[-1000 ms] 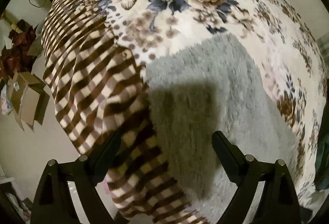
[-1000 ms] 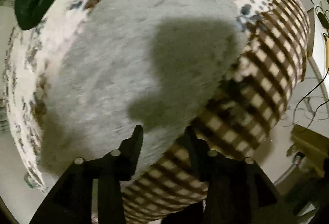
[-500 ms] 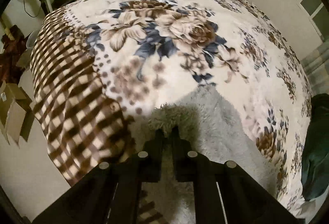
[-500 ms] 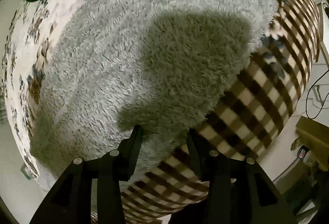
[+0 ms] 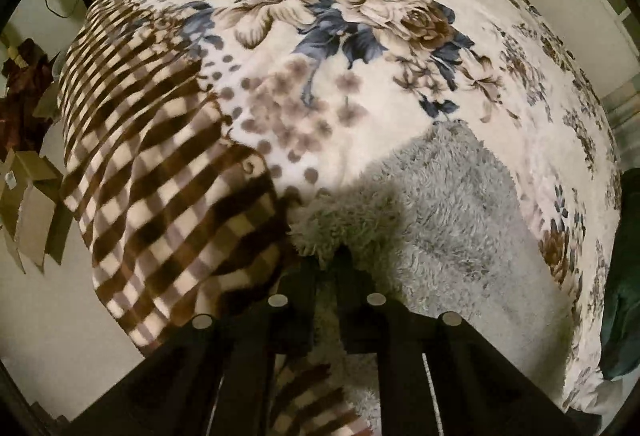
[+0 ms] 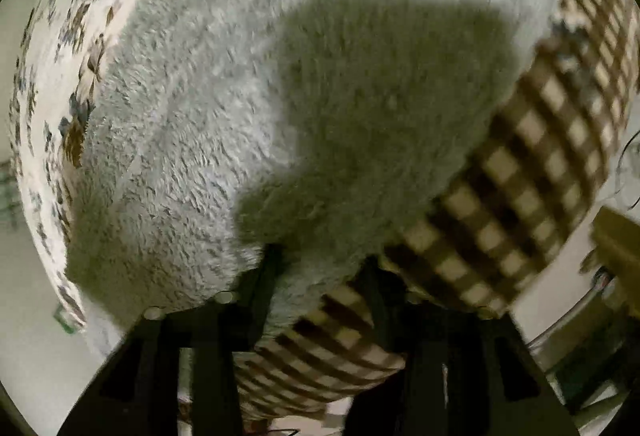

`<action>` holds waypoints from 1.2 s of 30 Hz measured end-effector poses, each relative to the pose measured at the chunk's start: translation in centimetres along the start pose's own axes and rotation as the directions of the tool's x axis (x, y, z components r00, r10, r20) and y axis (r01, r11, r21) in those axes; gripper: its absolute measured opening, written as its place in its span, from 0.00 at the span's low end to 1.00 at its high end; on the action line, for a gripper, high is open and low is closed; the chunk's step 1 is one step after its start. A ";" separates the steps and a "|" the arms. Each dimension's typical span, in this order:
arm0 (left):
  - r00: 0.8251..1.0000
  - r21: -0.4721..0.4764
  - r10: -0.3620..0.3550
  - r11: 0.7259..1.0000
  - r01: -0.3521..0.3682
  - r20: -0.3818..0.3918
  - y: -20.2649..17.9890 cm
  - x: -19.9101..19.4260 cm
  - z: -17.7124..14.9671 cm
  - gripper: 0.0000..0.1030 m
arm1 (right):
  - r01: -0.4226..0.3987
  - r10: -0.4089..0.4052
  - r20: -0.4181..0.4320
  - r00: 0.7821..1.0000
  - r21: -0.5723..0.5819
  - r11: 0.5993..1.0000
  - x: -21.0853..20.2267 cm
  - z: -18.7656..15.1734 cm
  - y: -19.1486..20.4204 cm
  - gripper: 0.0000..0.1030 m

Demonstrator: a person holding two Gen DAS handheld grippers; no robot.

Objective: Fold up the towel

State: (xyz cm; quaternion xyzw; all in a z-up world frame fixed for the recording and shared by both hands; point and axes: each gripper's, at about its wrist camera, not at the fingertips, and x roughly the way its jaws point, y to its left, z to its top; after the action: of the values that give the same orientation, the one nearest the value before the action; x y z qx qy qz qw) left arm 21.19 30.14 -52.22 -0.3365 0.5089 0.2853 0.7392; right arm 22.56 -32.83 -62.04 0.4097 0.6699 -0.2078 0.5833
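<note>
Towel (image 5: 452,212): one only, grey and shaggy, spread on the bed blanket (image 5: 360,48) near its checked border, which hangs over the bed's edge. That blanket is the one landmark worth using, a single cream spread with brown and blue roses. Two grippers work at the towel's near edge. The left gripper (image 5: 328,260) has its two fingers pressed together on a bunched corner of the towel, the pile puffing up just above the tips, right where the towel meets the checked border. The right gripper (image 6: 320,264) has its two fingers spread, the towel's edge lying between them and not pinched; that view is blurred. Beyond the blanket's far side lies one dark green cloth (image 5: 624,276). Off the checked side, a few cardboard boxes (image 5: 28,212) sit on the floor.
</note>
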 end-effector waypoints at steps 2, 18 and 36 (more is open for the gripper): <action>1.000 0.016 0.011 1.000 -0.011 0.009 -0.3 -0.6 0.3 0.07 | 0.008 -0.008 0.033 0.999 0.000 1.000 -0.4 -0.5 0.2 0.05; 0.991 0.136 0.123 0.982 -0.128 0.045 -2.6 -4.0 -1.6 0.44 | -0.035 0.038 0.018 0.999 -0.137 0.990 -3.5 0.4 1.1 0.70; 0.988 0.613 0.099 0.790 -0.004 -0.122 -29.1 -6.3 -27.0 0.83 | -0.256 0.246 0.202 0.948 0.029 0.966 -11.3 14.7 -18.8 0.95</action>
State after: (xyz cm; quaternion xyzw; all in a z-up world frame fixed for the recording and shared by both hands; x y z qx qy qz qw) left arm 26.35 -9.40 -47.17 -0.0858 0.6358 0.1000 0.7605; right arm 16.53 -58.31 -58.44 0.4849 0.5455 -0.1896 0.6568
